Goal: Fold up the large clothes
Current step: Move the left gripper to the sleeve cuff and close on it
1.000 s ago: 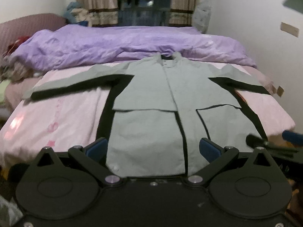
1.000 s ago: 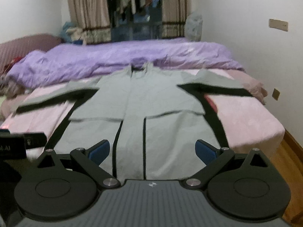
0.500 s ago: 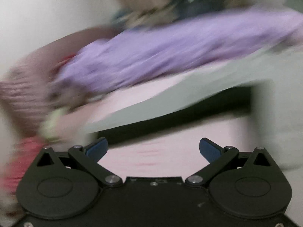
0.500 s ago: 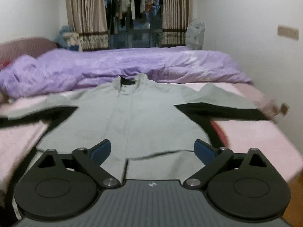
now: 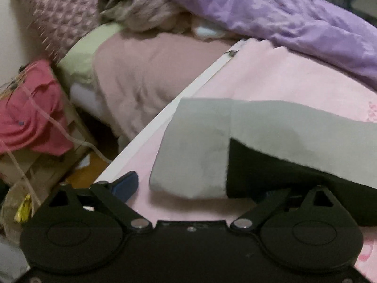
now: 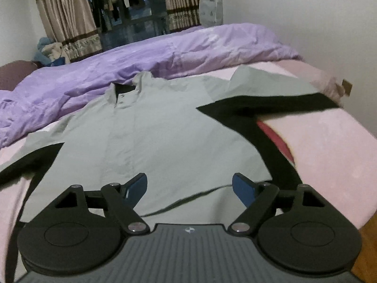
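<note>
Two tools are mine, one in each hand. My left tool (image 5: 200,186) is spread wide and grips nothing: its left blue pad (image 5: 126,185) hangs over the pale pink bedsheet (image 5: 282,80) near the bed's white edge strip (image 5: 165,115), while its right finger is hidden under the dark underside of the sleeve, so I cannot tell whether it touches the cloth. The grey cuff (image 5: 195,151) of that sleeve lies at frame centre, just ahead of the gap between the fingers.

My right tool (image 6: 189,188) is also wide open and holds nothing; both blue pads (image 6: 242,189) hover low over the chest of the large grey-green jacket with black side panels (image 6: 153,136). Whether they touch the fabric, I cannot tell.

No container shows clearly; at the left of the left wrist view a pink-red garment (image 5: 30,108) is draped over a brownish cardboard-looking pile beside the bed.

Spread flat, front up, the jacket lies on the pink sheet in the middle of the right wrist view, collar (image 6: 124,87) toward the rumpled purple duvet (image 6: 165,49) at the upper centre, both sleeves stretched outward. One sleeve (image 6: 271,92) runs to the right of the frame, grey above and black below. Its placket looks closed, with two small snaps below the collar.
</note>
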`<state>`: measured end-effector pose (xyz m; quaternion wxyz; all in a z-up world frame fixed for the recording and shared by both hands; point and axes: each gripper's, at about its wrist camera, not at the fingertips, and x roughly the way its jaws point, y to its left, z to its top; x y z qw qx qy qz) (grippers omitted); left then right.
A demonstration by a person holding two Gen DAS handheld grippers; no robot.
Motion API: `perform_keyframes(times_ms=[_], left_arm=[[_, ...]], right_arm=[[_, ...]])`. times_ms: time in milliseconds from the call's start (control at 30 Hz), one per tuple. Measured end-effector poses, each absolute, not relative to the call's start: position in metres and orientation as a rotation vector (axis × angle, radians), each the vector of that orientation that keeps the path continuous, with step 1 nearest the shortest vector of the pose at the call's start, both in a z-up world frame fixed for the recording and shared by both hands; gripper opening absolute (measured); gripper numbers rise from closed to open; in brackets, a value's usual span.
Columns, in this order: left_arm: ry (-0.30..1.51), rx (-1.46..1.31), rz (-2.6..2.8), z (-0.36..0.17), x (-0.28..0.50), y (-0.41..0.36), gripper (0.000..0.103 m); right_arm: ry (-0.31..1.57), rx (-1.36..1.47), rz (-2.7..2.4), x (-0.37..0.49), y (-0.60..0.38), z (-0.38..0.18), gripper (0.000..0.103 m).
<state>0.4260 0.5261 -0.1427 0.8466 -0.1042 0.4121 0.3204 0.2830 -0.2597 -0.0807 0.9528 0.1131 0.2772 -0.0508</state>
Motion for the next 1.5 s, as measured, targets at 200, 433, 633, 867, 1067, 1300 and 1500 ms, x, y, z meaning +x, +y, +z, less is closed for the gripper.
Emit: perform_keyframes(times_ms=[200, 433, 633, 867, 1067, 1300, 1500], left_arm=[[0.808, -0.304, 0.582, -0.137, 0.414, 0.531, 0.086], [0.727, -0.392, 0.565, -0.120, 0.383, 0.536, 0.089], [0.668, -0.419, 0.558, -0.104, 0.372, 0.534, 0.100], [0.611, -0.501, 0.531, -0.092, 0.351, 0.536, 0.102], [0.730, -0.578, 0.483, -0.121, 0.380, 0.544, 0.103], [0.753, -0.641, 0.612, -0.138, 0.408, 0.550, 0.061], [0.718, -0.554, 0.608, -0.115, 0.411, 0.525, 0.014]], right_arm=[[0.599, 0.261, -0.084, 0.294, -0.261, -0.083, 0.092], [0.618, 0.167, -0.111, 0.290, -0.250, -0.083, 0.092], [0.610, 0.161, -0.086, 0.291, -0.243, -0.080, 0.092], [0.604, 0.127, -0.086, 0.287, -0.237, -0.075, 0.093], [0.631, 0.222, -0.116, 0.293, -0.251, -0.080, 0.093], [0.610, 0.195, -0.156, 0.280, -0.256, -0.075, 0.093], [0.602, 0.294, -0.105, 0.276, -0.276, -0.078, 0.093]])
